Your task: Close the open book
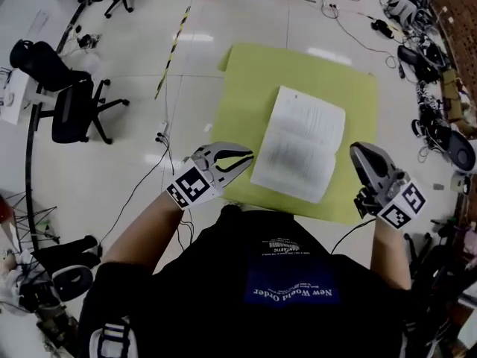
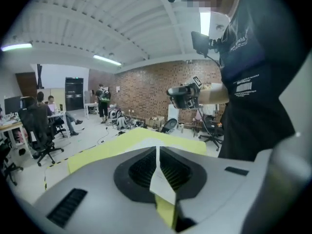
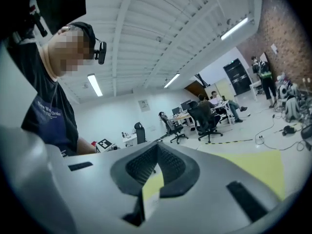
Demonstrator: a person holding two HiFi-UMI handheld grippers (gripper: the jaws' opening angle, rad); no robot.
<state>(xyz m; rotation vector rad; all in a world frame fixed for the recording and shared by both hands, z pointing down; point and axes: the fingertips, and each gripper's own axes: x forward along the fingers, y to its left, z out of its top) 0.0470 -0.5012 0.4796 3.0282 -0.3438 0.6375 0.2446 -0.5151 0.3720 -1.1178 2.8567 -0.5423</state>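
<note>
An open book (image 1: 298, 144) with white printed pages lies flat on a yellow-green mat (image 1: 246, 73). My left gripper (image 1: 250, 157) hovers at the mat's near-left edge, just left of the book, its jaws shut with nothing in them. Off the book's near-right corner, my right gripper (image 1: 356, 149) also has its jaws together and holds nothing. The left gripper view has its shut tips (image 2: 157, 147) pointing across the mat (image 2: 97, 152) toward the right gripper (image 2: 183, 94). The right gripper view has closed tips (image 3: 157, 145) over the mat (image 3: 258, 167).
A black office chair (image 1: 71, 99) stands to the far left on the pale floor. Yellow-black tape (image 1: 173, 47) runs along the floor left of the mat. Cables and equipment (image 1: 440, 125) crowd the right side. People sit at desks (image 3: 214, 113) further off.
</note>
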